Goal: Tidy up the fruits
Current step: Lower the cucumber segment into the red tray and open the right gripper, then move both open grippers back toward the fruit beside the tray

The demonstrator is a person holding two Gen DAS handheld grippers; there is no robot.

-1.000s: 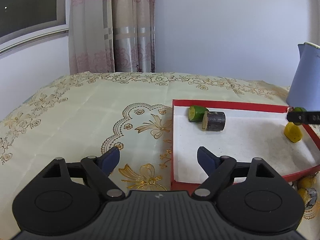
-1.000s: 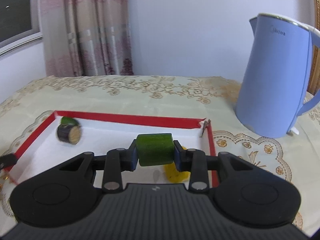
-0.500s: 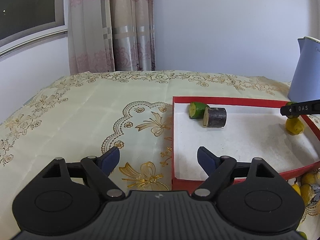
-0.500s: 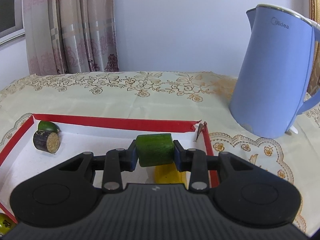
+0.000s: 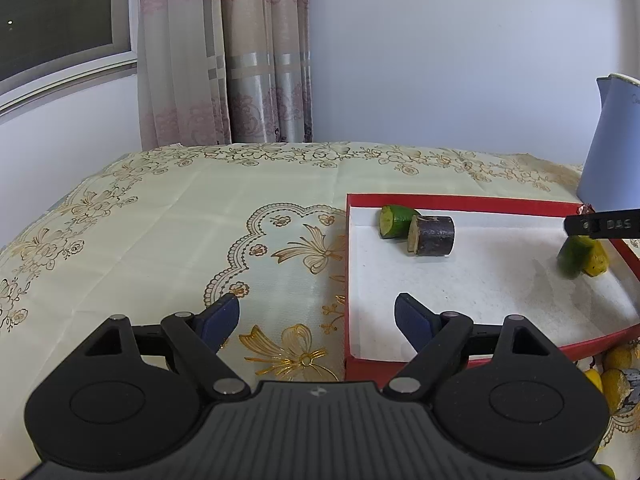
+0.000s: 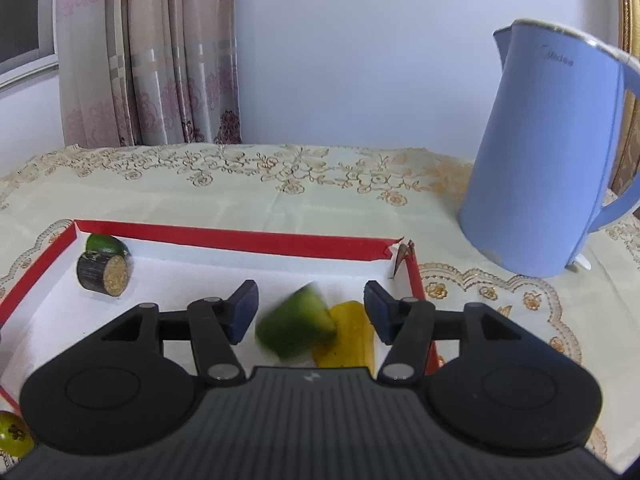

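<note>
A red-rimmed tray (image 5: 460, 201) with a white floor lies on the tablecloth; it also shows in the right wrist view (image 6: 240, 238). My right gripper (image 6: 310, 312) is open over the tray's right end. A green fruit chunk (image 6: 296, 330), blurred, lies free between its fingers beside a yellow piece (image 6: 352, 334); both show in the left wrist view, the green chunk (image 5: 572, 256) and the yellow piece (image 5: 596, 262). A green piece (image 5: 394, 221) and a dark cylinder piece (image 5: 432, 236) sit at the tray's far left corner. My left gripper (image 5: 318, 318) is open and empty over the tray's near left edge.
A blue electric kettle (image 6: 548, 168) stands right of the tray. Several yellow and green fruits (image 5: 612, 376) lie on the cloth near the tray's front right corner. A small green fruit (image 6: 14, 434) lies at the lower left. Curtains and a wall are behind the table.
My right gripper has opened and let go of the green chunk, which has dropped into the tray beside the yellow piece. The left gripper has barely moved.
</note>
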